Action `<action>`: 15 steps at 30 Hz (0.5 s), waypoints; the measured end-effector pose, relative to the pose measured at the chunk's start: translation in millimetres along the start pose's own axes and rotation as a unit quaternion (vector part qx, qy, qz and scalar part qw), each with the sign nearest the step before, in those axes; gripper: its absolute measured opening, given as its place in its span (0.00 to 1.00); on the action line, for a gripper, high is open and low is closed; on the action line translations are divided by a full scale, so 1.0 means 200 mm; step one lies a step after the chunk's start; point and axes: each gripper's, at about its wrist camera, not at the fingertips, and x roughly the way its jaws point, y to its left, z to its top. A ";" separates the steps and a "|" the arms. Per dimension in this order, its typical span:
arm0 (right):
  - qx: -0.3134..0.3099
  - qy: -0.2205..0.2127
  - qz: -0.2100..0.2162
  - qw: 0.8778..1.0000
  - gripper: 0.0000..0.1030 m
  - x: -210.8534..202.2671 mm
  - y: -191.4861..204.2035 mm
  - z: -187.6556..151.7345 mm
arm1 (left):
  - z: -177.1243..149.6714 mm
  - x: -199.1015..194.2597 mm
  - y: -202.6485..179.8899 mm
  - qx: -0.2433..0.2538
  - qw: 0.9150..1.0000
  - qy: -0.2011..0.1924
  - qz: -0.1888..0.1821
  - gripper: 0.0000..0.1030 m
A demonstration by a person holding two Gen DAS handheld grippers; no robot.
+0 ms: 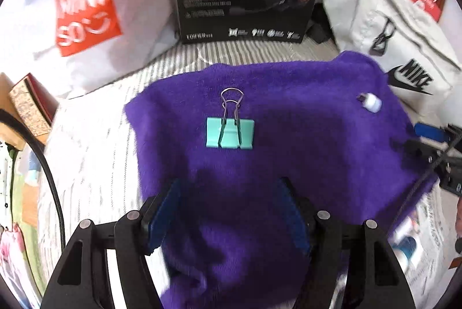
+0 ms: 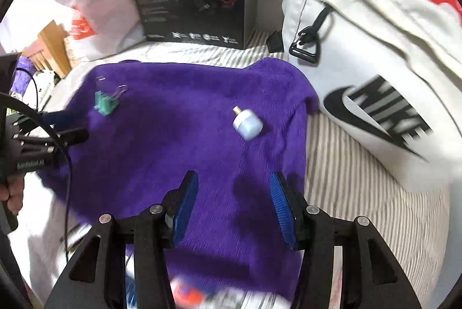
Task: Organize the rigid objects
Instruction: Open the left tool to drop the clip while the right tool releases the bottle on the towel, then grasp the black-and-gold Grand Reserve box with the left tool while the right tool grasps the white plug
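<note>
So both grippers [image 1: 228,210] [image 2: 234,207] hang open, empty, over fuzzy purple cloth [image 1: 288,150]; mint metal clip [image 1: 230,132], small round white bottle [image 2: 247,124].

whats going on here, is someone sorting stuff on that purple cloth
A person is holding a two-finger gripper in each hand over a purple cloth spread on a striped bed. Both the left gripper and the right gripper are open and hold nothing. A teal binder clip lies on the cloth ahead of the left gripper, and a small pale bottle lies on its side ahead of the right one. Neither is being touched.
</note>
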 end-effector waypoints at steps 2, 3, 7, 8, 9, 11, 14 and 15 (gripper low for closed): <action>0.006 -0.010 0.010 1.000 0.50 -0.10 0.01 -0.09 | -0.06 -0.09 -0.01 0.002 1.000 -0.012 -0.003 0.65; 0.010 -0.015 0.014 1.000 0.50 -0.14 0.01 -0.13 | -0.09 -0.13 -0.02 0.003 1.000 -0.018 -0.006 0.65; 0.019 -0.025 0.023 0.999 0.51 -0.28 0.03 -0.31 | -0.24 -0.26 -0.06 0.005 0.999 -0.031 -0.026 0.65; 0.020 -0.026 0.020 0.999 0.51 -0.30 0.04 -0.35 | -0.28 -0.28 -0.07 0.010 0.999 -0.031 -0.029 0.65; 0.022 -0.027 0.019 0.999 0.51 -0.31 0.05 -0.38 | -0.31 -0.30 -0.08 0.013 0.999 -0.032 -0.029 0.65; 0.027 -0.027 0.020 0.999 0.51 -0.33 0.07 -0.45 | -0.40 -0.33 -0.10 0.021 0.999 -0.030 -0.032 0.65; 0.037 -0.029 0.020 0.999 0.51 -0.37 0.08 -0.56 | -0.49 -0.33 -0.14 0.037 0.998 -0.025 -0.039 0.65; 0.040 -0.030 0.022 0.999 0.51 -0.38 0.09 -0.60 | -0.51 -0.32 -0.16 0.042 0.998 -0.022 -0.043 0.65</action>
